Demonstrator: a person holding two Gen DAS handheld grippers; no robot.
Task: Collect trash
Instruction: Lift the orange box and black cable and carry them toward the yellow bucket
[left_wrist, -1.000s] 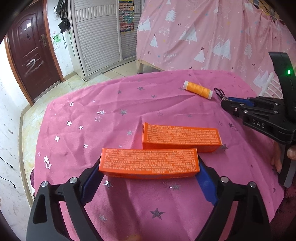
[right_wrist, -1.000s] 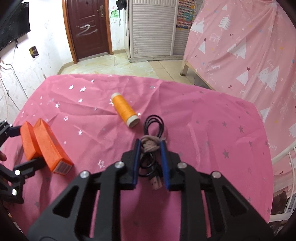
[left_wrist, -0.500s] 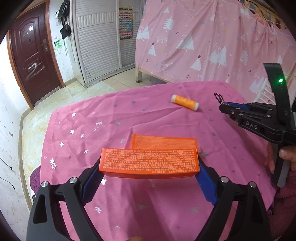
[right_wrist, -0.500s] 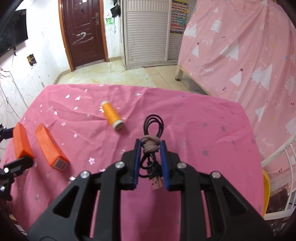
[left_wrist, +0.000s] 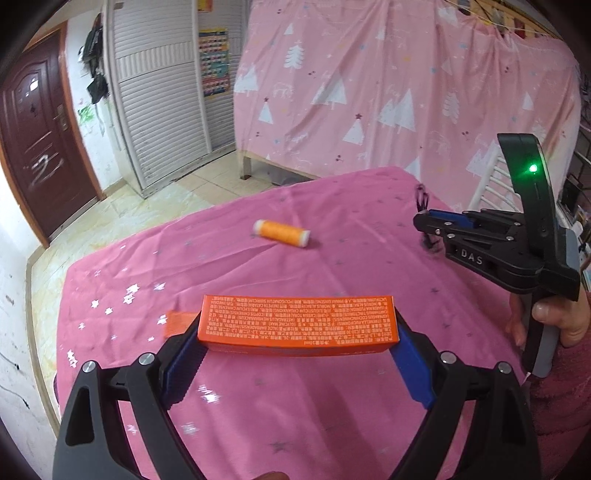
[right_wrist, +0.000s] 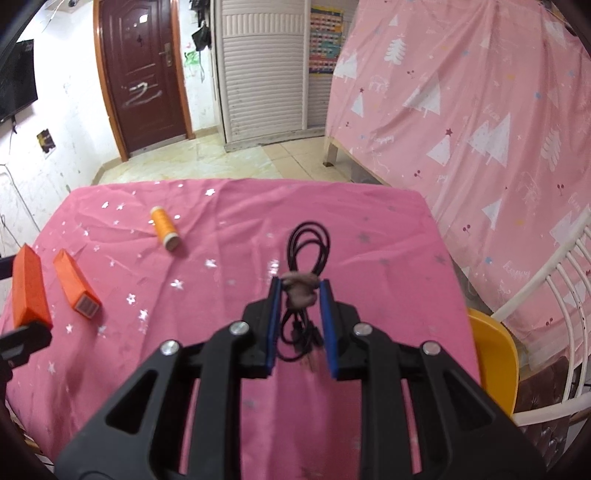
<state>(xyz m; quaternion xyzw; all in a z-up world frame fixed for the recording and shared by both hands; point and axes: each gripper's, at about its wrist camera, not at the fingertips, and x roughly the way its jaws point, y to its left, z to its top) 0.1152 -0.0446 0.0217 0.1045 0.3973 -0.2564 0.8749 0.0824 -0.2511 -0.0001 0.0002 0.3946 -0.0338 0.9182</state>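
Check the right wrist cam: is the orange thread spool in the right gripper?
No, the right gripper holds a coiled black cable; the orange thread spool lies on the cloth.

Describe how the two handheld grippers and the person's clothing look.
Both grippers are black plastic frames with silver screws and blue finger pads. The right gripper has white "DAS" lettering, a grey handle and a lit green light. The hand holding it has a pink sleeve.

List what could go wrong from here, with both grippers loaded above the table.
1. The left gripper holds the orange box only by its short ends, jaws wide; a tilt could let it slip out.
2. The right gripper pinches the coiled black cable at its tie; loose loops and the plug dangle and might snag.
3. The second orange box and thread spool lie on the pink cloth and could be forgotten.
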